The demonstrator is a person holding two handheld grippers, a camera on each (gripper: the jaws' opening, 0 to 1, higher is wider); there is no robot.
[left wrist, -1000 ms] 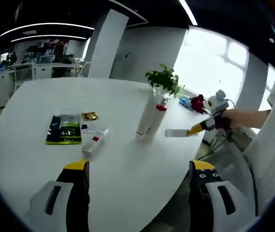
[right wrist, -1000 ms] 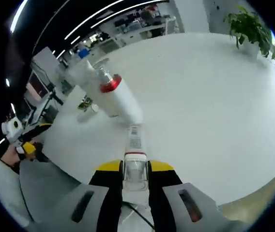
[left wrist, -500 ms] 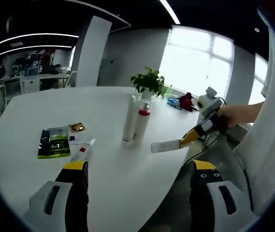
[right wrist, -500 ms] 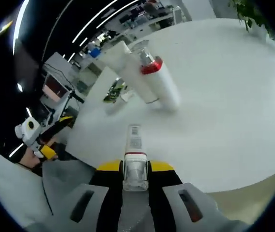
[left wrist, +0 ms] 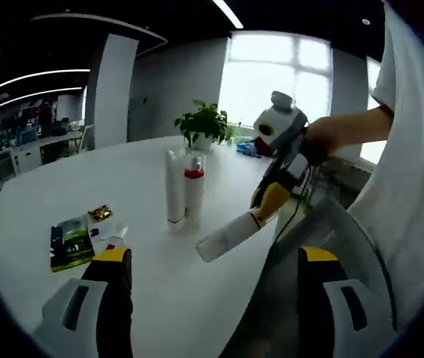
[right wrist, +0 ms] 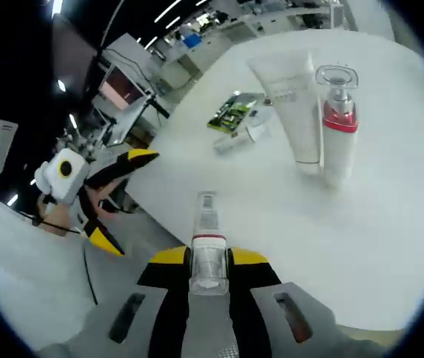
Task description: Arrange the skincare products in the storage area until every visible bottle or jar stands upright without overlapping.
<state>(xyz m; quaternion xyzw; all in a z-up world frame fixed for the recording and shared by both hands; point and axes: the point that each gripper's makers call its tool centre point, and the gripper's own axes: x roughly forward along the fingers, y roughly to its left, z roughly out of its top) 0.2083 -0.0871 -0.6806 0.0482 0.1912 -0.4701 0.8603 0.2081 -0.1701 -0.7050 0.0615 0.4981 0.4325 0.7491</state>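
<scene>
Since 1 s ago my right gripper (right wrist: 209,261) has come off the table edge w/ the tube (right wrist: 207,224) and now holds it in the air over the near edge, pointing down toward the tabletop; in the left gripper view that gripper (left wrist: 270,203) sits much higher and closer, tube (left wrist: 228,237) slanting down-left from its jaws. Right jaws are clenched on the tube's clear cap end, white body sticking out ahead.

Left gripper (left wrist: 212,272) has jaws spread wide, nothing between them; seen from the right gripper view (right wrist: 115,198) it's off the table at left, a hand (right wrist: 51,216) around it, jaws apart.

On the table (left wrist: 40,194): tall white tube (left wrist: 172,186) and a pump bottle (left wrist: 193,190) w/ red collar, both upright, just beside each other, maybe touching, can't tell. Same pair in the right gripper view: tube (right wrist: 290,104), bottle (right wrist: 339,127). Small bottle (left wrist: 115,237) lies on its side near a green packet (left wrist: 66,245) and a gold wrapper (left wrist: 98,215). Plant (left wrist: 204,123) at the far edge.
</scene>
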